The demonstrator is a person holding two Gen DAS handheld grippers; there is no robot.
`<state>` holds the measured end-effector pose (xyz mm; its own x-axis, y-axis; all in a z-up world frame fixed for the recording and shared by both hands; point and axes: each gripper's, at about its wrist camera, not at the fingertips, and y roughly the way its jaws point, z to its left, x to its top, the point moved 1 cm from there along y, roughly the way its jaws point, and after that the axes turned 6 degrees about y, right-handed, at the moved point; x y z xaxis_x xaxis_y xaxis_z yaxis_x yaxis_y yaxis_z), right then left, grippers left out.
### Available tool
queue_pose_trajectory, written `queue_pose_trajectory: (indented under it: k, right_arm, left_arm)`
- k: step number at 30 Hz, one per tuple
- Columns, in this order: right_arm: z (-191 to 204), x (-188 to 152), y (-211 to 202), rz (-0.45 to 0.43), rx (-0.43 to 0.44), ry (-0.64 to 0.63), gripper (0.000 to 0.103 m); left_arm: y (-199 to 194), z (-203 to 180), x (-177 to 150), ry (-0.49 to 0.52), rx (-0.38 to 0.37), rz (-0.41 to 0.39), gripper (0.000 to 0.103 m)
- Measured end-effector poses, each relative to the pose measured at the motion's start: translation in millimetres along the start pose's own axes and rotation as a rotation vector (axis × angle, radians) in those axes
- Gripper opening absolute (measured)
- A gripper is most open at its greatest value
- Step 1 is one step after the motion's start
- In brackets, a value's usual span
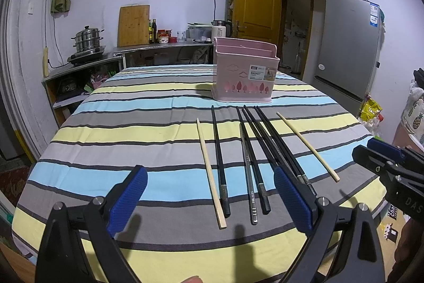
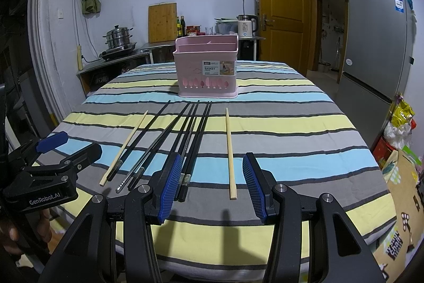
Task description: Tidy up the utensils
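A pink utensil basket stands upright on the striped table. In front of it lie several chopsticks side by side: black ones, a metal one, and two pale wooden ones, one at the left and one at the right. My left gripper is open and empty, low over the near ends of the left chopsticks. My right gripper is open and empty, with the right wooden chopstick's near end between its fingers.
The table has a striped cloth. The right gripper shows at the right edge of the left view; the left gripper shows at the left edge of the right view. A counter with a steamer pot, a fridge and a door stand behind.
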<state>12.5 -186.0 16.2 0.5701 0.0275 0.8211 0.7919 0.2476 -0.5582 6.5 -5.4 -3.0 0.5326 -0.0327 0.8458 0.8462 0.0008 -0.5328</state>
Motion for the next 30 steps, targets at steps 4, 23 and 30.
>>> queue_pose_trajectory:
  k: [4,23,30]
  right_arm:
    - [-0.3,0.0,-0.1,0.001,0.0,0.0,0.049]
    - [4.8,-3.9,1.6,0.007,0.007,0.003,0.049]
    - [0.5,-2.0,8.3,0.016,0.018,0.009,0.049]
  left_arm:
    - [0.0,0.0,0.0,0.0,0.0,0.0,0.098]
    - [0.2,0.4,-1.2,0.004,0.001,0.005,0.098]
    - [6.6,2.4,-1.5,0.014,0.006,0.019,0.098]
